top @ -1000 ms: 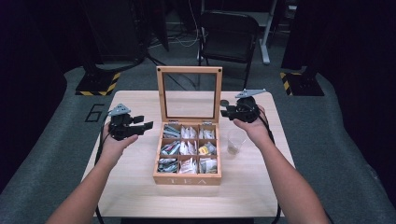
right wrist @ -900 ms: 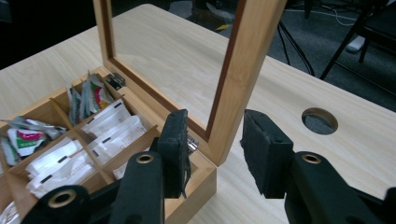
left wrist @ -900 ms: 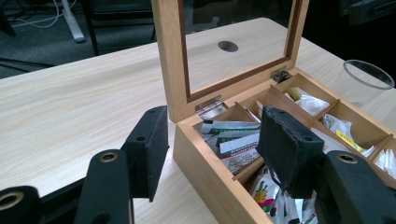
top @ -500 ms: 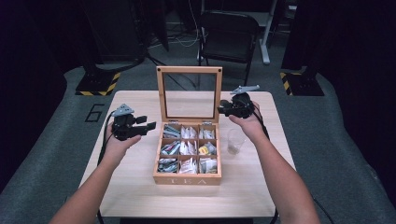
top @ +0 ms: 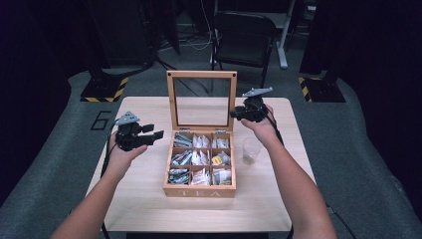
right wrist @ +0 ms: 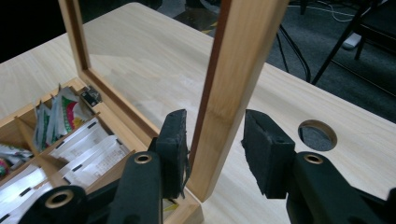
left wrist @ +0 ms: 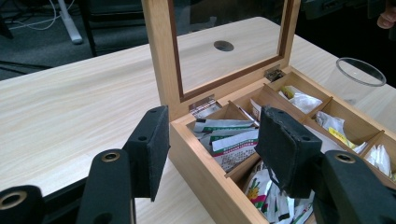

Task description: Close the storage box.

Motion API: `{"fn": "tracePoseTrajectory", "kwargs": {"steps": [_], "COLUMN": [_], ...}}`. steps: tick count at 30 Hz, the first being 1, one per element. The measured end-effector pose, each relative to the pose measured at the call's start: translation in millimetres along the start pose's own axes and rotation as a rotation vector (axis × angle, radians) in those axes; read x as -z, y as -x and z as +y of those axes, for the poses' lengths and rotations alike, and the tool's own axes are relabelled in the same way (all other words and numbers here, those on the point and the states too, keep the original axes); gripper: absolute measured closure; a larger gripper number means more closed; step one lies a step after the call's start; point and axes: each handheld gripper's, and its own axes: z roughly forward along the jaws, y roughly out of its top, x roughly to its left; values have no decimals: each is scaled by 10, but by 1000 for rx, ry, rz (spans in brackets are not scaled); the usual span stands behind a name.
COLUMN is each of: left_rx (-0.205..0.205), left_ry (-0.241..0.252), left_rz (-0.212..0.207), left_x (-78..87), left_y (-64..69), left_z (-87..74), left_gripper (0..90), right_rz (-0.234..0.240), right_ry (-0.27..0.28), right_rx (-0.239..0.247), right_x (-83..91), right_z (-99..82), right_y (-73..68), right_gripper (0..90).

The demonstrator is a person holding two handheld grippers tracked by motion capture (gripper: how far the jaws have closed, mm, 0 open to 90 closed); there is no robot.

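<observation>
A wooden tea box (top: 199, 191) sits mid-table, its glass lid (top: 201, 74) standing upright. Several tea bags (top: 199, 158) fill its compartments. My right gripper (top: 235, 114) is at the lid's right edge. In the right gripper view its jaws (right wrist: 215, 121) straddle the lid frame (right wrist: 238, 60): one pad is close against the wood and the other stands clear of it, so the gripper is open. My left gripper (top: 155, 135) hovers left of the box, apart from it. It is open (left wrist: 215, 126) with nothing between the pads, and looks toward the box's back corner (left wrist: 210, 177).
A clear plastic cup (top: 251, 149) stands right of the box, below my right wrist. A round hole (right wrist: 317, 135) in the tabletop lies behind the lid. A black chair (top: 244, 35) stands beyond the table's far edge.
My right gripper has moved left and slightly down, from beside the lid to its right frame edge. The left gripper has stayed in place.
</observation>
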Motion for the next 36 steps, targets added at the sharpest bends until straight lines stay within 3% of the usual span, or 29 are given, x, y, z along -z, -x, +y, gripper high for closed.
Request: {"fn": "tracePoseTrajectory", "kwargs": {"steps": [9, 23, 36], "left_rx": [-2, 9, 9], "left_ry": [-2, -3, -2], "left_rz": [7, 15, 19], "left_x": [46, 64, 81], "left_y": [3, -7, -21], "left_z": [-3, -62, -70], "left_gripper": [437, 443, 443], "right_rz": [19, 40, 16], "right_ry": [-8, 7, -6], "right_rx": [-22, -1, 10], "right_x": [-66, -153, -178], "right_z": [-34, -39, 80], "right_y": [59, 69, 20], "right_gripper": [590, 590, 563]}}
